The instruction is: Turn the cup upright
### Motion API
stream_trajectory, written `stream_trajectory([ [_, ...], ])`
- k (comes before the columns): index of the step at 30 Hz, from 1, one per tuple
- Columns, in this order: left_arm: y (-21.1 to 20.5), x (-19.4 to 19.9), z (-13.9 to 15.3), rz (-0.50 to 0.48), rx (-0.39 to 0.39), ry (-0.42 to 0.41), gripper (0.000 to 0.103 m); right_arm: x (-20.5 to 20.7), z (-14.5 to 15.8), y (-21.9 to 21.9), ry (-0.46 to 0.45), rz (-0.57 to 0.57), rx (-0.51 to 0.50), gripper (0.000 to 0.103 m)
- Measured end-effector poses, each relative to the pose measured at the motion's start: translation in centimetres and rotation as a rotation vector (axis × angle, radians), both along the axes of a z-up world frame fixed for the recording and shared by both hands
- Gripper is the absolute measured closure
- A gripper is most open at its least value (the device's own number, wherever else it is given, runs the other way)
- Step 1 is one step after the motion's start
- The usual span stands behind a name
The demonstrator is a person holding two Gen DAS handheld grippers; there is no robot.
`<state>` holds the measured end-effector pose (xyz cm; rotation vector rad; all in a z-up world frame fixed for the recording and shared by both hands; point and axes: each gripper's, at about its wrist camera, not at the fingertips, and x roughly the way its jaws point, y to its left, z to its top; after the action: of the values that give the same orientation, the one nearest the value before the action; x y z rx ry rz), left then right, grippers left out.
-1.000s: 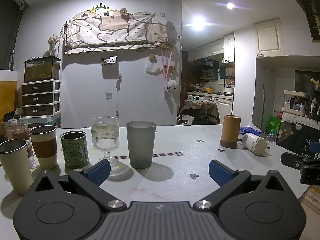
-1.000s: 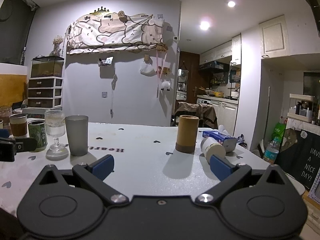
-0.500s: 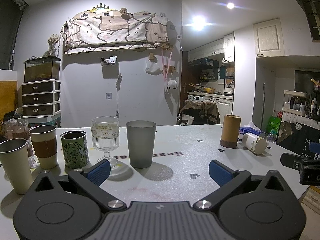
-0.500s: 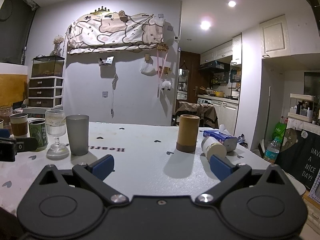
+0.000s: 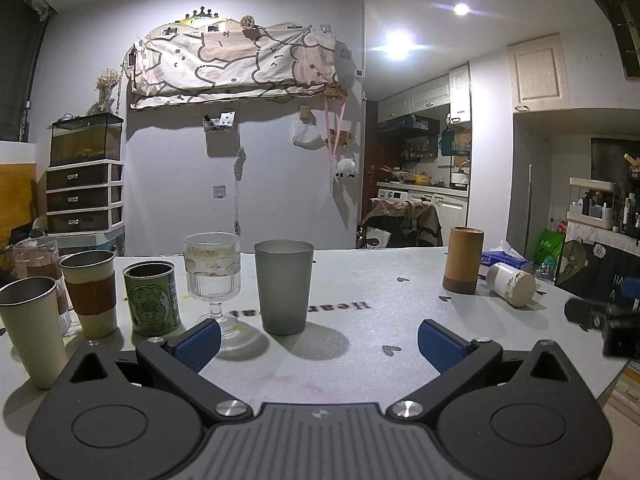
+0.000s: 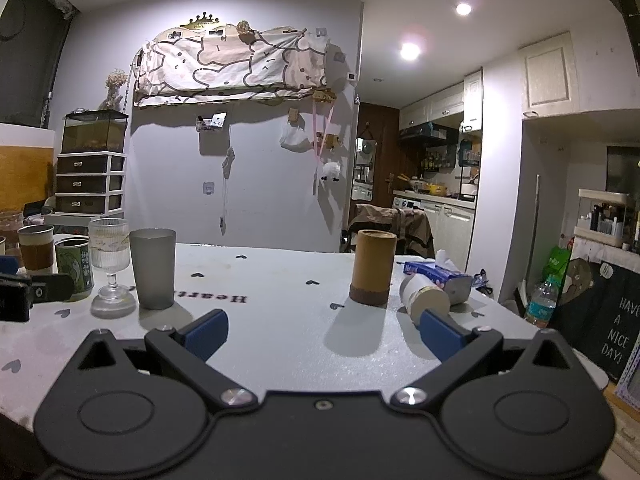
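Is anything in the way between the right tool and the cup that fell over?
Nothing visible. The white tipped-over cup lies just beyond the open right tool's right-hand fingertip, with bare table around it.

The pale surface (image 5: 360, 360) carries small dark heart marks and printed lettering. At its left stands a row: steel cup (image 5: 30, 328), sleeved cup (image 5: 90, 292), green can (image 5: 152, 298), ribbed glass (image 5: 212, 276) and grey tumbler (image 5: 284, 286), all upright. Toward the right a brown cylinder (image 6: 373, 266) stands, with a white cup (image 6: 424, 298) lying on its side just beside it and a tissue pack (image 6: 436, 276) behind.
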<state>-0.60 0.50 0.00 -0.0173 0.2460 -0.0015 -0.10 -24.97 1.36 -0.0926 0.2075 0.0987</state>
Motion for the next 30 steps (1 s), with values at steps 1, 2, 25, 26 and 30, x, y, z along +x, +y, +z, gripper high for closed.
stream_trajectory([
  [1, 0.0, 0.0, -0.1, 0.0, 0.004, -0.002, 0.0, 0.2, 0.1, -0.1, 0.0, -0.001, 0.003, 0.0],
  [2, -0.1, -0.1, -0.2, 0.0, 0.009, -0.002, 0.0, 0.5, 0.2, -0.3, -0.001, -0.007, 0.007, 0.0],
  [25, 0.9, -1.2, -1.9, -0.011, 0.022, 0.026, 0.0, 28.0, 5.7, -3.0, 0.12, -0.175, 0.034, 0.0],
  [26, 1.0, -1.2, -2.0, -0.017, 0.019, 0.027, 0.0, 28.9, 5.5, -3.0, 0.133, -0.19, 0.033, 0.0],
  [30, 1.3, -0.9, -2.3, -0.031, 0.009, 0.033, 0.0, 32.1, 4.5, -3.4, 0.161, -0.233, 0.059, 0.0],
])
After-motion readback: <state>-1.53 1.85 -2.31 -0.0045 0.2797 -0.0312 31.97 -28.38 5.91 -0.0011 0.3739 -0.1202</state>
